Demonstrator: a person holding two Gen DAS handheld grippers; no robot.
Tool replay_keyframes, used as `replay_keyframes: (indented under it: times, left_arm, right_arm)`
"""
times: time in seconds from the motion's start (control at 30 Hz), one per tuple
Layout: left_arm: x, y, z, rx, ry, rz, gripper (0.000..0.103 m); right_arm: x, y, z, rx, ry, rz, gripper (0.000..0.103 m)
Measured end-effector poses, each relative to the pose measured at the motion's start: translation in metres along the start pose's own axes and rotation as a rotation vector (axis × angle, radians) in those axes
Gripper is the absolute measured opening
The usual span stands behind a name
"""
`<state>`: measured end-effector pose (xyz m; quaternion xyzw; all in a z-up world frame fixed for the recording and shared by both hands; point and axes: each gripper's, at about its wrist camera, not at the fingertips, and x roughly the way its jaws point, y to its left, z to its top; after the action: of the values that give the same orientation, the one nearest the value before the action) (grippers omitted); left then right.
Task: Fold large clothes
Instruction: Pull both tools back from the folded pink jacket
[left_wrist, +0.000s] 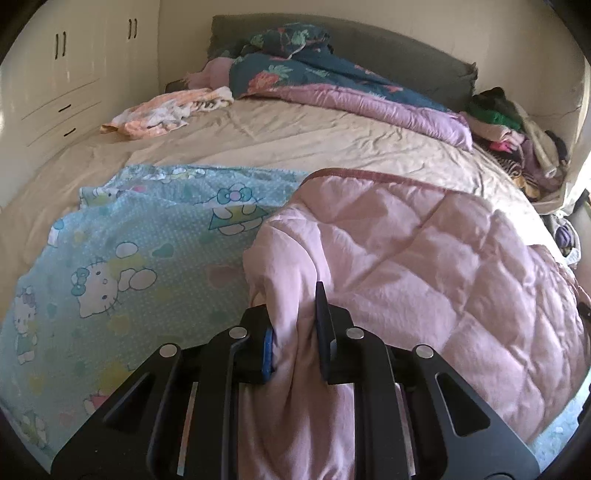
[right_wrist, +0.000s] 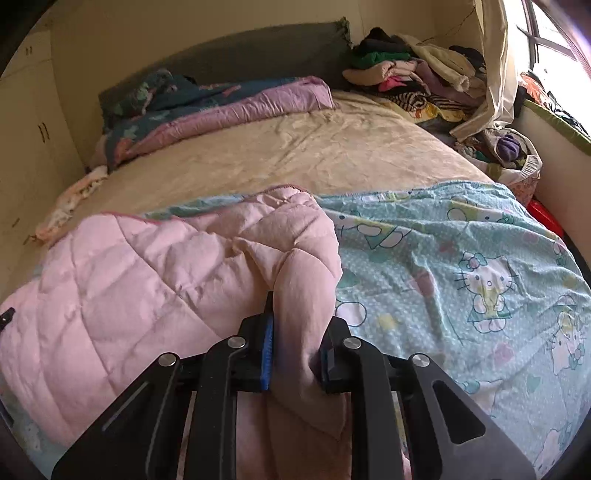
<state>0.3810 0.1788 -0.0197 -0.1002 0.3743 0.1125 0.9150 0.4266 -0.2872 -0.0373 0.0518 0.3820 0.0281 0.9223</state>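
Note:
A pink quilted jacket (left_wrist: 424, 251) lies on a turquoise cartoon-cat sheet (left_wrist: 122, 254) at the near end of the bed. My left gripper (left_wrist: 293, 317) is shut on a bunched fold at the jacket's left end. In the right wrist view the same jacket (right_wrist: 129, 266) spreads to the left, and my right gripper (right_wrist: 295, 325) is shut on a thick fold at its right end, over the sheet (right_wrist: 461, 266). The cloth hides most of each fingertip.
The beige mattress (left_wrist: 295, 136) stretches beyond. A floral and purple duvet (left_wrist: 332, 88) lies at the headboard, a small peach garment (left_wrist: 166, 110) at the far left, a pile of clothes (right_wrist: 413, 77) in the far right corner. White wardrobes (left_wrist: 66, 81) stand left; a window (right_wrist: 554, 40) is right.

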Motion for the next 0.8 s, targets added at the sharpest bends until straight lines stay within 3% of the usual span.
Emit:
replay_keyframes:
  times: [0.33, 0.43, 0.5, 0.57, 0.63, 0.67, 0.8]
  left_arm:
    - [0.01, 0.002, -0.003, -0.015, 0.01, 0.018, 0.012]
    - [0.008, 0.002, -0.002, -0.014, 0.012, 0.029, 0.016]
    - [0.005, 0.003, -0.002, -0.02, 0.016, 0.04, 0.021]
    - [0.002, 0.005, -0.002, -0.029, 0.02, 0.04, 0.026]
    - [-0.003, 0.007, -0.002, -0.038, 0.017, 0.035, 0.038]
    - [-0.006, 0.008, -0.002, -0.042, 0.013, 0.034, 0.049]
    - [-0.025, 0.008, -0.003, -0.05, -0.008, 0.018, 0.07]
  right_arm:
    - [0.022, 0.003, -0.01, -0.019, 0.042, -0.038, 0.021]
    - [0.017, -0.004, -0.011, 0.02, 0.055, -0.02, 0.038]
    - [0.011, -0.008, -0.011, 0.048, 0.065, 0.004, 0.067]
    - [0.0, -0.014, -0.013, 0.074, 0.047, 0.025, 0.075]
    - [-0.011, -0.014, -0.014, 0.083, 0.033, 0.043, 0.086]
    - [-0.019, -0.015, -0.016, 0.091, 0.02, 0.055, 0.091]
    - [-0.046, -0.017, -0.023, 0.117, -0.005, 0.115, 0.098]
